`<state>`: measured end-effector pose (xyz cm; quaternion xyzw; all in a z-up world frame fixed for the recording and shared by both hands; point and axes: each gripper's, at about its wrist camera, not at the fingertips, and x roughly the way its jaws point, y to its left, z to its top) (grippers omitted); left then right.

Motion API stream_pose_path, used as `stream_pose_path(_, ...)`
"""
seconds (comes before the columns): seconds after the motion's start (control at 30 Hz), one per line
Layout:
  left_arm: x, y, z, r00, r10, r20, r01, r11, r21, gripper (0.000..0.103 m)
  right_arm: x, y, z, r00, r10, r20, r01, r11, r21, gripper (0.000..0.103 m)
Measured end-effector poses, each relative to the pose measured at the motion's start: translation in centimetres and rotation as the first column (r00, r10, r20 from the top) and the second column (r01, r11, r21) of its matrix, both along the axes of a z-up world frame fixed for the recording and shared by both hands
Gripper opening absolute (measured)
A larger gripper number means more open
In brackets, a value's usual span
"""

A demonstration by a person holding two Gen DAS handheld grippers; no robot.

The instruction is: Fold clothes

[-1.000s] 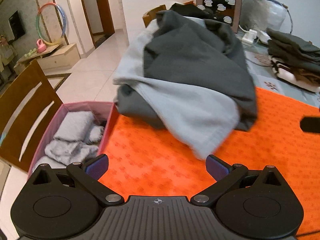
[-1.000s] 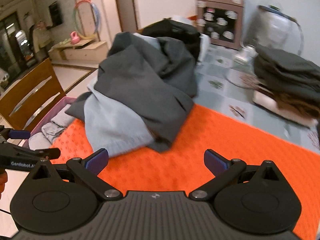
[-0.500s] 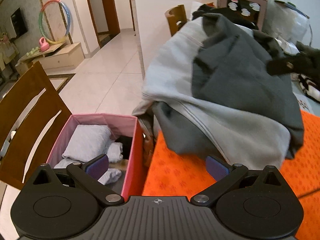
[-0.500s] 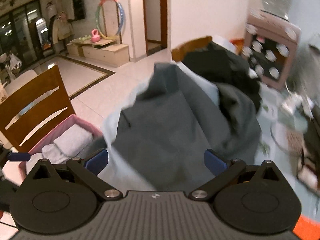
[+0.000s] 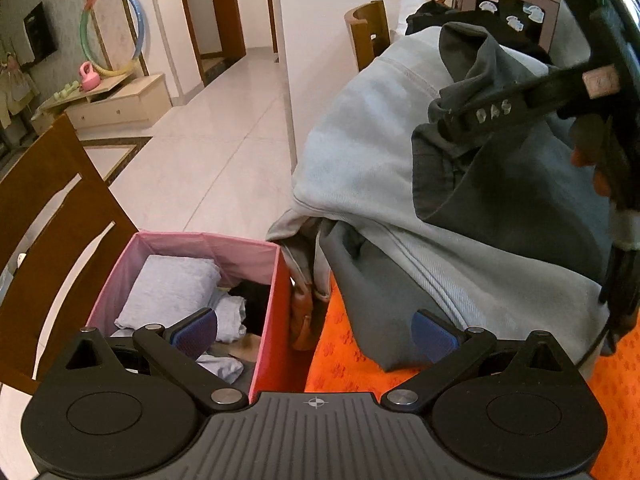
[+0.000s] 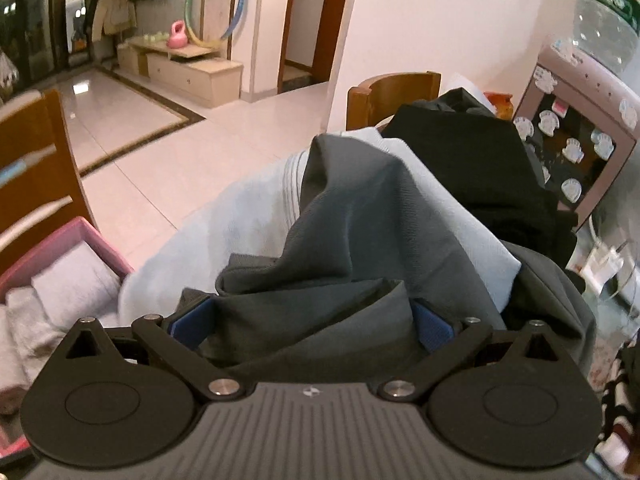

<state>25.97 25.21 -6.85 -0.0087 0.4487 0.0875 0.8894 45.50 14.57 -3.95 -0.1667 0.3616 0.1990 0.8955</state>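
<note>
**Right tongs closing over the heaped garments**

A pile of clothes (image 5: 400, 184) sits heaped on the orange mat (image 5: 344, 372) that covers the worktop, at the mat's edge nearest the pink storage box (image 5: 200, 244). A dark grey garment (image 6: 360, 232) lies on top, draped over a pale blue one (image 5: 360, 148), and a black garment (image 6: 472, 152) rests behind them.

The right tongs (image 6: 312, 328) are pushed into the top of the pile, and a fold of the dark grey garment bulges up between the two blue pads (image 6: 434, 330). The jaws stand wide and are closing, with the cloth between them; the pads do not yet press it flat.

The left tongs (image 5: 314, 330) hover wide open and hold nothing, over the gap between the pink box and the mat's edge, just short of the pile's lower hem.

The box stands beside the worktop and holds folded light grey items (image 5: 172, 288). A wooden chair (image 5: 52, 216) stands by the box.
</note>
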Motion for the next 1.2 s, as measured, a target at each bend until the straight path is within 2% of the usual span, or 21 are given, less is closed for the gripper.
stream_pose_path(0.03, 0.2, -0.1, -0.1, 1.000, -0.001, -0.004, 0.001, 1.000, -0.001, 0.103, -0.2, 0.0, -0.3, 1.000, 0.014, 0.012, -0.014, 1.000, -0.011, 0.090)
stream_pose_path(0.07, 0.4, -0.2, -0.2, 1.000, -0.003, -0.007, 0.003, 1.000, -0.002, 0.103, -0.5, -0.1, -0.4, 0.999, 0.026, 0.019, -0.025, 1.000, -0.015, 0.074)
stream_pose_path(0.1, 0.5, -0.3, -0.3, 1.000, -0.007, -0.009, 0.007, 1.000, -0.002, 0.103, -0.8, -0.5, -0.3, 0.999, 0.035, 0.020, -0.035, 0.999, -0.011, 0.052)
stream_pose_path(0.13, 0.6, -0.4, -0.3, 1.000, -0.012, -0.010, 0.012, 1.000, -0.002, 0.103, -1.2, -0.9, -0.2, 0.999, 0.045, 0.022, -0.045, 0.999, -0.007, 0.043)
stream_pose_path(0.17, 0.7, -0.5, -0.3, 1.000, -0.016, -0.011, 0.016, 1.000, -0.002, 0.103, -1.5, -1.3, -0.1, 0.998, 0.054, 0.024, -0.054, 0.999, -0.002, 0.028)
stream_pose_path(0.2, 0.8, -0.6, -0.3, 1.000, -0.021, -0.012, 0.021, 1.000, -0.001, 0.103, -1.8, -1.9, 0.2, 0.998, 0.056, 0.018, -0.056, 0.998, 0.014, 0.021)
stream_pose_path(0.3, 0.9, -1.0, -0.1, 0.999, -0.034, -0.005, 0.034, 0.999, -0.001, 0.103, -3.1, -4.6, 1.6, 1.000, 0.024, -0.009, -0.023, 0.996, 0.090, 0.014)
stream_pose_path(0.47, 0.6, -1.2, 0.4, 0.999, -0.048, 0.013, 0.049, 0.999, -0.011, 0.103, -6.6, -11.4, 4.5, 0.994, -0.112, -0.014, 0.112, 0.984, 0.141, 0.012)
stream_pose_path(0.57, 0.5, -1.7, 0.5, 0.998, -0.060, 0.018, 0.060, 0.998, -0.017, 0.103, -9.5, -16.6, 5.2, 0.969, -0.243, -0.038, 0.246, 0.959, 0.143, 0.012)
stream_pose_path(0.67, 0.5, -2.2, 0.7, 0.997, -0.078, 0.021, 0.078, 0.997, -0.025, 0.103, -12.9, -21.8, 5.3, 0.924, -0.375, -0.072, 0.381, 0.915, 0.128, 0.012)
stream_pose_path(0.83, 0.6, -3.4, 0.8, 0.993, -0.116, 0.024, 0.116, 0.993, -0.030, 0.103, -18.1, -29.1, 2.2, 0.818, -0.544, -0.186, 0.558, 0.829, 0.033, 0.016)
stream_pose_path(0.9, 0.6, -3.9, 1.0, 0.991, -0.134, 0.027, 0.135, 0.990, -0.028, 0.103, -19.4, -30.9, 1.3, 0.781, -0.579, -0.232, 0.601, 0.799, 0.028, 0.035)
stream_pose_path(0.93, 0.6, -4.1, 1.2, 0.989, -0.144, 0.029, 0.145, 0.989, -0.025, 0.103, -20.0, -31.3, 1.2, 0.773, -0.589, -0.235, 0.612, 0.790, 0.032, 0.040)
stream_pose_path(1.07, 0.6, -4.8, 1.6, 0.983, -0.180, 0.041, 0.180, 0.984, -0.009, 0.103, -21.3, -31.0, 1.9, 0.784, -0.590, -0.191, 0.609, 0.791, 0.053, 0.065)
stream_pose_path(1.2, 0.5, -5.0, 1.9, 0.981, -0.190, 0.049, 0.190, 0.982, 0.000, 0.103, -19.9, -28.4, 3.0, 0.827, -0.530, -0.186, 0.554, 0.824, 0.117, 0.070)
